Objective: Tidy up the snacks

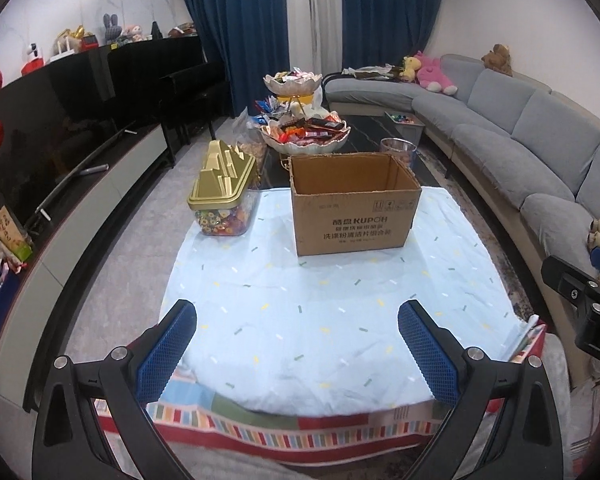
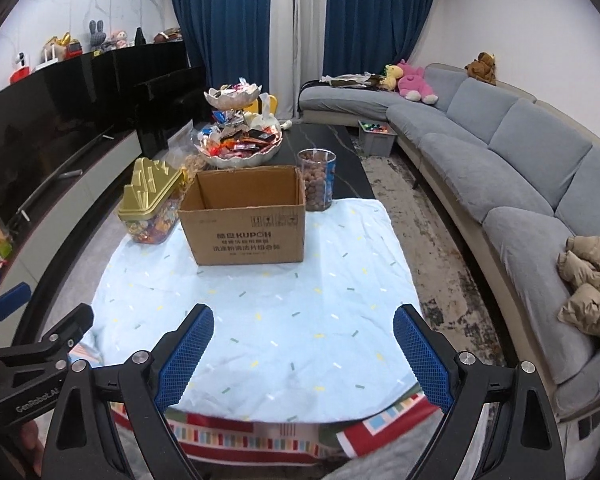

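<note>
Both claws, left claw [image 1: 298, 344] & right claw [image 2: 304, 344], spread apart, empty, cardboard box [image 2: 246, 216] well ahead, candy jar [image 2: 152, 208] beside it

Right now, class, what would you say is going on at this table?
A person holds two grippers above a light blue cloth. The left gripper and the right gripper are both open and hold nothing. Ahead stands an open cardboard box, which looks empty, beside a gold-lidded candy container. A tiered tray of snacks and a clear jar wait behind. Nothing has been picked up.
</note>
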The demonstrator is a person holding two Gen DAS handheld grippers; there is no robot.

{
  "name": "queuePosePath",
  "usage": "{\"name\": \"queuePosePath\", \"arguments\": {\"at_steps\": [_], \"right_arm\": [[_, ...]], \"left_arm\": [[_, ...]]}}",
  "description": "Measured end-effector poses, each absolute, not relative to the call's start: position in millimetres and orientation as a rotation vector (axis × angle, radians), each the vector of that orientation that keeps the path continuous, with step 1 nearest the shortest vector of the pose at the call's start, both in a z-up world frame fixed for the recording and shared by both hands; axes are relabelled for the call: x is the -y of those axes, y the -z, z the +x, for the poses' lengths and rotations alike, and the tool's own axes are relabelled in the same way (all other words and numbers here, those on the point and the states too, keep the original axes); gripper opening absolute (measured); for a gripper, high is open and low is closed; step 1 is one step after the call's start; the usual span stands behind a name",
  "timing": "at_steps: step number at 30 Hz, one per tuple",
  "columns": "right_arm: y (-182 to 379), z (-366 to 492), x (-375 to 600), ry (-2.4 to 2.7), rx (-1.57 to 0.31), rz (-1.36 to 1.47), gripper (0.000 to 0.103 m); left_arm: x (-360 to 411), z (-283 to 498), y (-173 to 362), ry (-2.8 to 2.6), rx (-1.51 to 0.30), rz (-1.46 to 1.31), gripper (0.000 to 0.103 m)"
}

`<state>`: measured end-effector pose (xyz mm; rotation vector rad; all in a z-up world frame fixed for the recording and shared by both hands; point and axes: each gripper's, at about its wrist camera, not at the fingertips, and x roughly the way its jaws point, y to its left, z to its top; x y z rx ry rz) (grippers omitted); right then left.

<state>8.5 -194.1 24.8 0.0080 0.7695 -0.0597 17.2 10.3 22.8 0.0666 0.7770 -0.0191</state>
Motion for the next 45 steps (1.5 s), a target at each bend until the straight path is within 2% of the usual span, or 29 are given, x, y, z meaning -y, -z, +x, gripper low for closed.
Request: {"name": "queuePosePath", "arguments": {"at_steps": [13, 45], "right_arm": [[-44.9, -20.9, 199.1, 0.085, -0.736, 0.014, 0.092], [-57.6, -32.1, 199.5, 0.073, -0.689, 0.024, 0.092]], "left_arm": [[-22.3, -24.7, -49.8, -0.060, -0.707, 0.072, 0.103], [-22.3, -30.8, -56.5, -0.080, -0.675, 0.065, 0.103]]}}
